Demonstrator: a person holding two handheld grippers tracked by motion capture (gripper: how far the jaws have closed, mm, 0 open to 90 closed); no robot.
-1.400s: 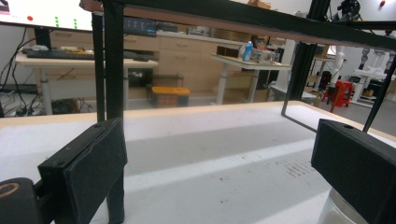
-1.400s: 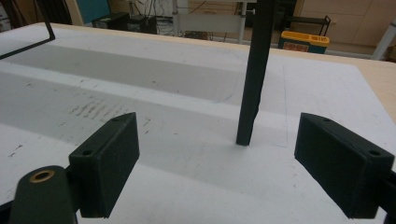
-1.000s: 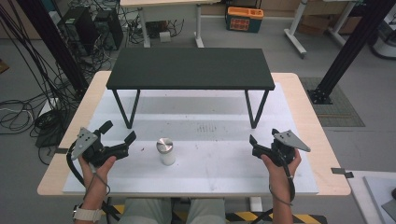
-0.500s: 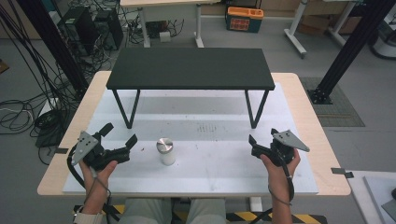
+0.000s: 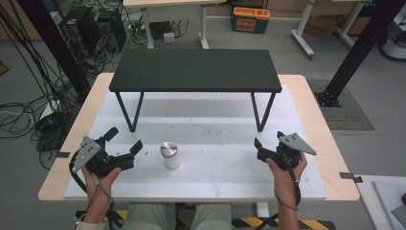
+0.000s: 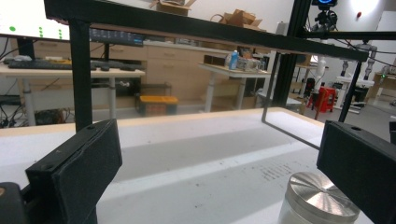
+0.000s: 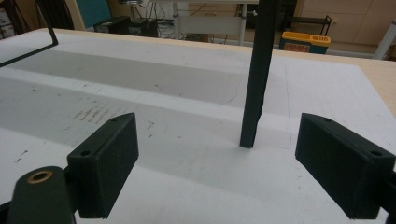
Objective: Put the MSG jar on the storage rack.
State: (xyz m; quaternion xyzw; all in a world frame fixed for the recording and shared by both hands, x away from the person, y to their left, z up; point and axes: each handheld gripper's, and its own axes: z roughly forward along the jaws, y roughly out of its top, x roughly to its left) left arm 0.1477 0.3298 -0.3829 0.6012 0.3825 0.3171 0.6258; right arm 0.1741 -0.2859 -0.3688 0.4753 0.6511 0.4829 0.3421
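Note:
A small clear jar (image 5: 169, 157) with a flat metal lid stands upright on the white mat (image 5: 220, 165), in front of the person. My left gripper (image 5: 125, 140) is held a little to the jar's left, jaws open toward it, with nothing between them. In the left gripper view (image 6: 219, 154) the jar (image 6: 322, 200) sits low at the right, just inside the right jaw. My right gripper (image 5: 268, 140) hovers near the mat's right side, open and empty. Its own view (image 7: 224, 158) looks along the mat past a black leg (image 7: 256, 84).
A low black shelf (image 5: 195, 69) on thin metal legs spans the back half of the mat, with open room beneath it. The wooden table edge (image 5: 321, 110) frames the mat. Cables, desks and an orange crate (image 5: 252, 19) lie on the floor beyond.

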